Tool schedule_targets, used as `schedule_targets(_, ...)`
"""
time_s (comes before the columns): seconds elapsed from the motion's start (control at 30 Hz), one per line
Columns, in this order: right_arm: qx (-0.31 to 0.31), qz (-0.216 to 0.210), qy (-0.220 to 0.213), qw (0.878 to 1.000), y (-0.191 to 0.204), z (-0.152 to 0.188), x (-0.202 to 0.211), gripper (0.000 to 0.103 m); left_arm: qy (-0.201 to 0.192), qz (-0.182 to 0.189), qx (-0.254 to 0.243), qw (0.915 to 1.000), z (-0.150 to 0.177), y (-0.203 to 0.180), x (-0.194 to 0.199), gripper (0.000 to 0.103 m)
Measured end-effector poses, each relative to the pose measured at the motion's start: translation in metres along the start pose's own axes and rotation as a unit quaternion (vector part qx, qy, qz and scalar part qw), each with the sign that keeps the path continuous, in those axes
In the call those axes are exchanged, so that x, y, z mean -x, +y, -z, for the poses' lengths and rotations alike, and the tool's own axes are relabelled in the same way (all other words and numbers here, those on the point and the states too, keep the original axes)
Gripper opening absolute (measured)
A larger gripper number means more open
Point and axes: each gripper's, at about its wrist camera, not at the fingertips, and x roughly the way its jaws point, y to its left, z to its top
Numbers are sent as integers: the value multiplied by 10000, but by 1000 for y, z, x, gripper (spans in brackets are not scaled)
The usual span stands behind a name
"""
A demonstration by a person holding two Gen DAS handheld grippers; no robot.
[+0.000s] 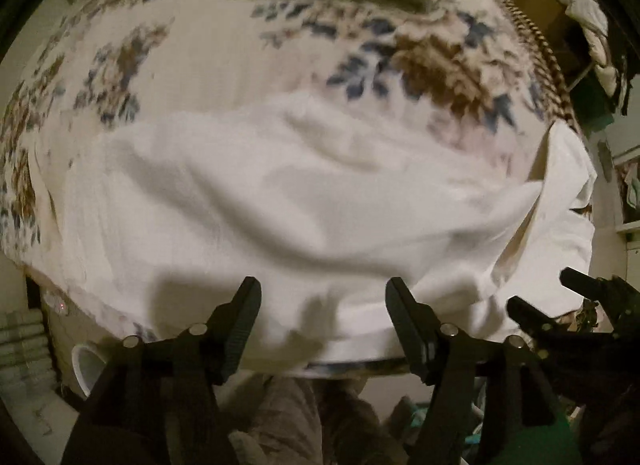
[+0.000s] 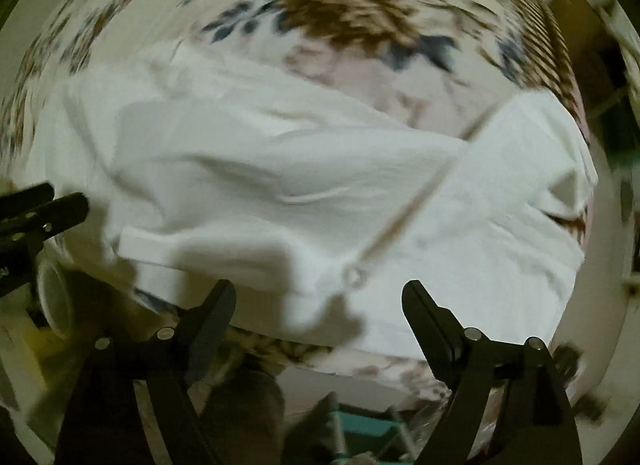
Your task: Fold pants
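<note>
pants [image 1: 280, 201]: laid flat on bedspread [image 1: 224, 65] for folding | left gripper [image 1: 322, 293], right gripper [image 2: 320, 297]: spread, nothing pinched, poised at 6 o'clock hem for regrasp

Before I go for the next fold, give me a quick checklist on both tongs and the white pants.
1. Left tongs open, nothing clamped: ok.
2. Right tongs open, nothing clamped: ok.
3. White pants lying on the floral bedspread, not dangling: ok.
4. Pants smooth: not ok, wrinkles run across them.
5. Near edge within both tongs' view: ok.
6. Fold edges aligned: cannot tell, pictures are blurred.
</note>
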Motion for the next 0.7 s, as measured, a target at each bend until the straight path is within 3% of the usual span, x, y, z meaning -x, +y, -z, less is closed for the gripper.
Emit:
schedule_targets(0.07, -403, -46, -115, 9991, -19, -2, 12, 90, -86, 19, -151, 9998, -15, -11, 1, 92)
schedule_targets(0.23, -1581, -63, -421, 9865, -82, -21, 31, 90, -198, -49, -364, 9991, -47, -44, -11, 92)
schedule_targets(0.43, -2870, 137, -541, 9563, -182, -74, 16, 90, -219, -315, -666, 9970, -81, -99, -47, 92)
schedule_targets(0.57, -3051, 409, -495, 9501, -213, -116, -11, 90, -106, -487, -872, 9949, -91, -119, -69, 92)
schedule_targets(0.7, -3098, 689, -336, 9477, -221, -150, -39, 90, -55, -585, -989, 9934, -93, -126, -80, 92)
